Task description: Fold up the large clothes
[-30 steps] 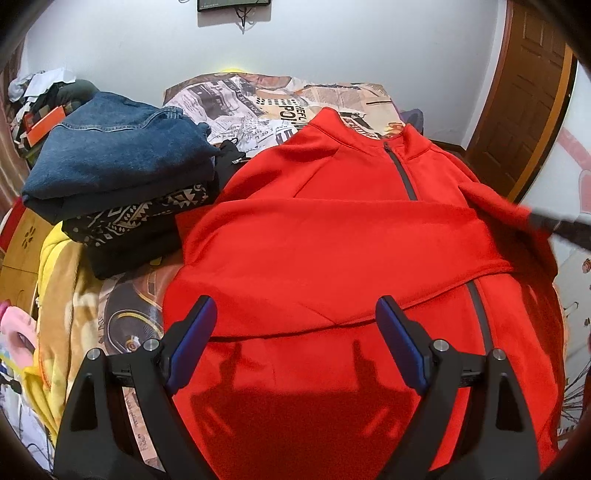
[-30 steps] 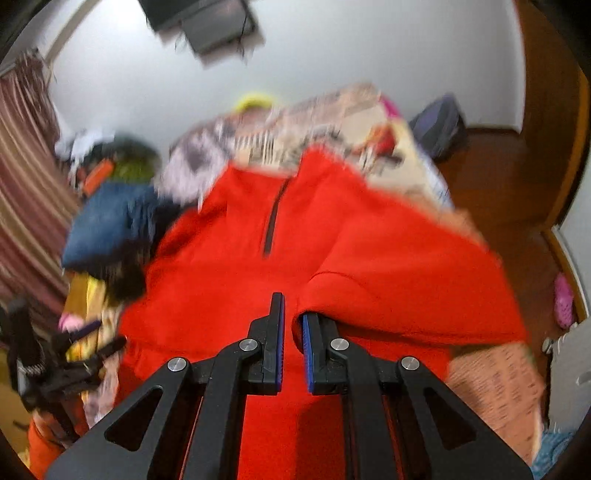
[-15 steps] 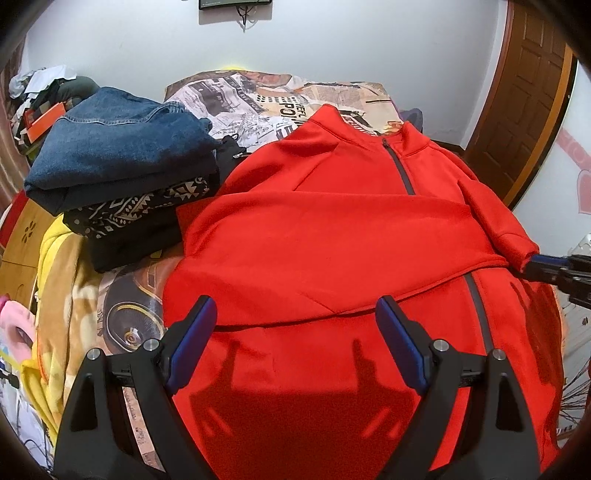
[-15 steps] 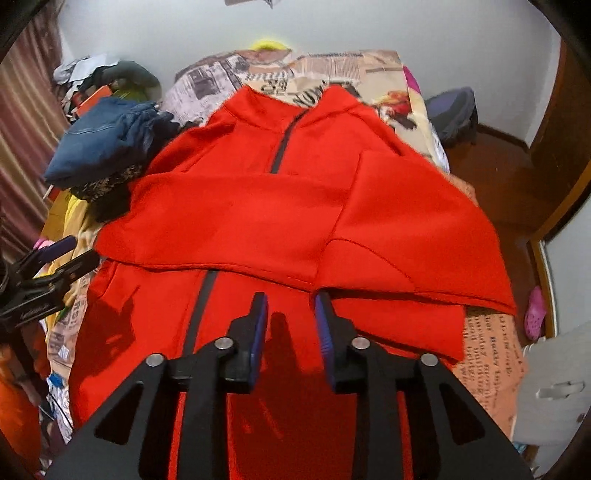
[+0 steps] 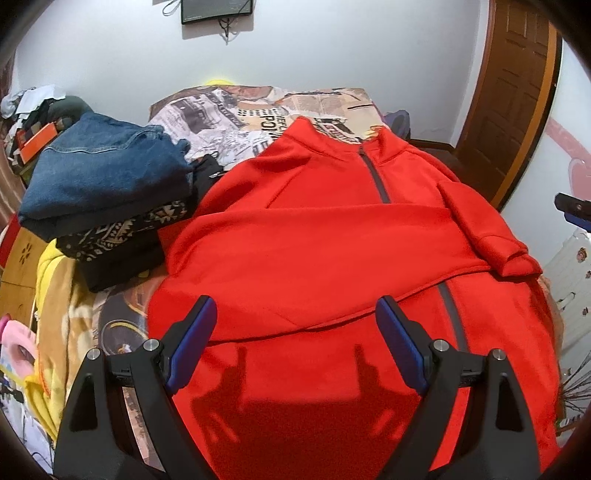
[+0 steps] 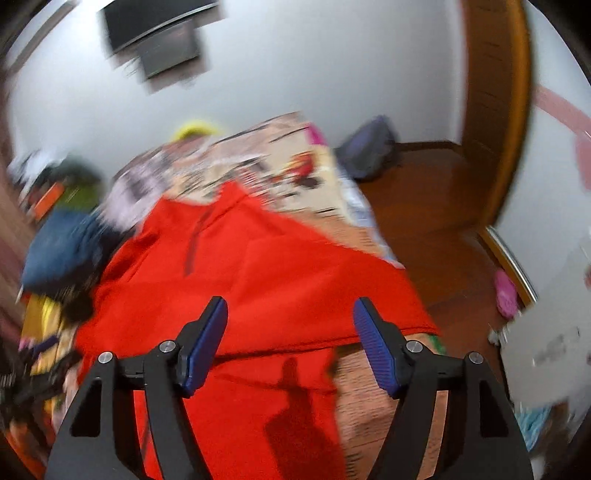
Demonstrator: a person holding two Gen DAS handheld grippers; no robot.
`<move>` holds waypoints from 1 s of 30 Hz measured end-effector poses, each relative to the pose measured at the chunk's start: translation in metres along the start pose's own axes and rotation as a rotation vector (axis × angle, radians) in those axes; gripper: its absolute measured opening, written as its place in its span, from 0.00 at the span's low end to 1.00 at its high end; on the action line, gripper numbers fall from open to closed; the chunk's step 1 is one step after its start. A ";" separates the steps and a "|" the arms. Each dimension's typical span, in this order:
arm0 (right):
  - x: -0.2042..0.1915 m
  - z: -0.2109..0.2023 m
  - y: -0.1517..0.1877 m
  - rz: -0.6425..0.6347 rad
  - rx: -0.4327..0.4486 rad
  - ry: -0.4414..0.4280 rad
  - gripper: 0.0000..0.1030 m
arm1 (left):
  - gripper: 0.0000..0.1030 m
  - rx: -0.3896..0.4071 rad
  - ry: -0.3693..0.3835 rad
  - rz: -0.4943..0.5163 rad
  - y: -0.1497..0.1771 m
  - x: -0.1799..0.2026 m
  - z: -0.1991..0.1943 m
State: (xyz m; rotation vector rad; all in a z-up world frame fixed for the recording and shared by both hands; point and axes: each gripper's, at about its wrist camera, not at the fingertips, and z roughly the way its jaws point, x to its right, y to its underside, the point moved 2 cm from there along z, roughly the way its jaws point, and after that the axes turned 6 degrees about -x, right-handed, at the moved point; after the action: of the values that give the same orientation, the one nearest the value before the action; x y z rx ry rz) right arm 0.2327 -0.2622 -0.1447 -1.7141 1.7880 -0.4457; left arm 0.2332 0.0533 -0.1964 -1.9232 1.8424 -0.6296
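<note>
Sleeves folded across red jacket (image 5: 332,251) on bed (image 5: 236,110); right gripper (image 6: 290,338) fingers just opening, empty; left gripper (image 5: 295,343) released; hem fold likely next.

We see a plain white wall (image 5: 332,55) at the back with a dark screen (image 5: 217,10) mounted high on it, cables dangling beneath, and to the right a brown panelled wooden door (image 5: 513,99) in an orange-brown frame. The bed (image 5: 258,107) wears a newspaper-print cover, and beside it the floor (image 6: 436,221) is reddish-brown wood with a dark bag (image 6: 365,151) against the wall. At the far left, a cluttered heap (image 5: 33,118) sits by the wall.
</note>
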 end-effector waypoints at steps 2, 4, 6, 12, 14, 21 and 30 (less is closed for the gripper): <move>0.017 0.008 -0.002 0.077 -0.006 0.009 0.65 | 0.85 -0.001 0.001 0.007 -0.001 0.004 0.001; 0.031 0.017 -0.001 0.149 -0.024 -0.011 0.65 | 0.85 -0.002 -0.001 0.013 -0.003 0.006 0.002; 0.043 0.029 -0.001 0.214 -0.066 -0.054 0.65 | 0.85 -0.006 0.002 0.012 -0.004 0.008 0.004; 0.069 0.070 0.018 0.404 -0.210 -0.202 0.65 | 0.85 -0.045 0.034 -0.019 -0.004 0.006 0.017; 0.071 0.082 0.024 0.444 -0.243 -0.235 0.65 | 0.85 -0.061 0.047 -0.031 -0.004 0.005 0.022; 0.076 0.104 0.018 0.499 -0.250 -0.295 0.65 | 0.85 -0.078 0.044 -0.045 -0.005 0.005 0.031; 0.080 0.117 0.004 0.508 -0.223 -0.201 0.20 | 0.85 -0.061 0.036 -0.052 -0.006 0.004 0.030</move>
State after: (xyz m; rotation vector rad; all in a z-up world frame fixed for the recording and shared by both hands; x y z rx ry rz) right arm 0.3065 -0.3206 -0.2514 -1.3104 2.0829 0.1420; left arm 0.2558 0.0488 -0.2171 -2.0170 1.8586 -0.6356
